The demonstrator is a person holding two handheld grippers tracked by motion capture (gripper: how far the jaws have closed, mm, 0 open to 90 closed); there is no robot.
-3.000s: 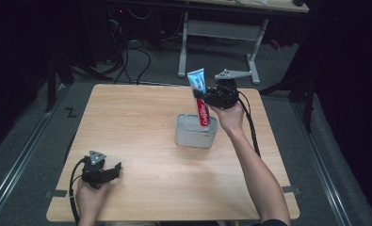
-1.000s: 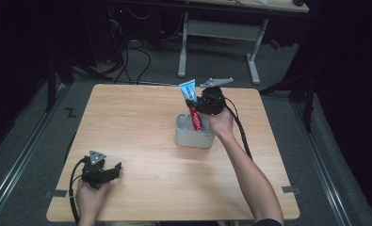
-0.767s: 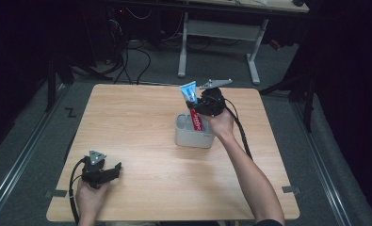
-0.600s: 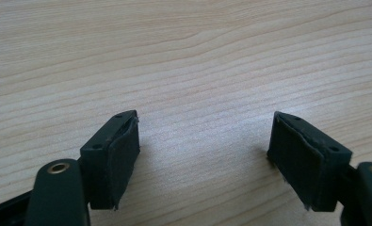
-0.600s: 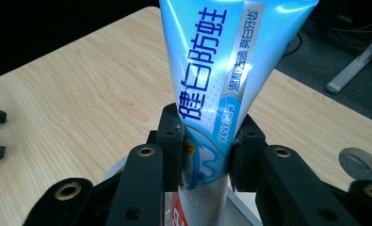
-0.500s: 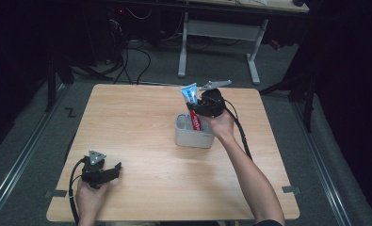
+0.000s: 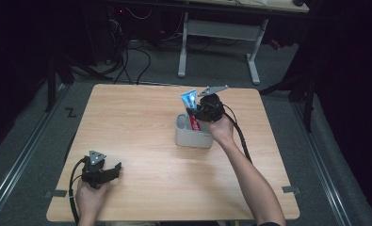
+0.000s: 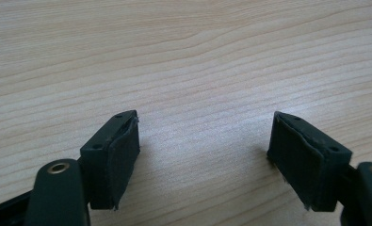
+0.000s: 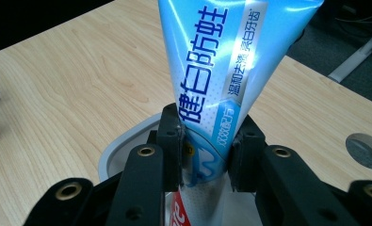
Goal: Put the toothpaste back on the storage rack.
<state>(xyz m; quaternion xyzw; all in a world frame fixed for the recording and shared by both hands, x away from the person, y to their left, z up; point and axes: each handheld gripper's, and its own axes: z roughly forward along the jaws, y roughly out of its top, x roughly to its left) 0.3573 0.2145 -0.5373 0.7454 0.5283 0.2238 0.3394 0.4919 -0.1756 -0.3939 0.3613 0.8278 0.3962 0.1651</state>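
At the left, near the front edge of the wooden table (image 7: 141, 127), your left gripper (image 7: 103, 170) rested with its jaws spread wide and nothing between them, bare wood beneath. Right of centre stood a grey holder cup (image 7: 193, 136). Your right gripper (image 9: 206, 143) was clenched on a blue and red toothpaste tube (image 9: 216, 70), held upright with its lower end inside the cup. You seemed to be at the placing step. The next move probably called for lowering the tube until it bottomed out, then loosening the jaws and lifting straight up without dragging the cup.
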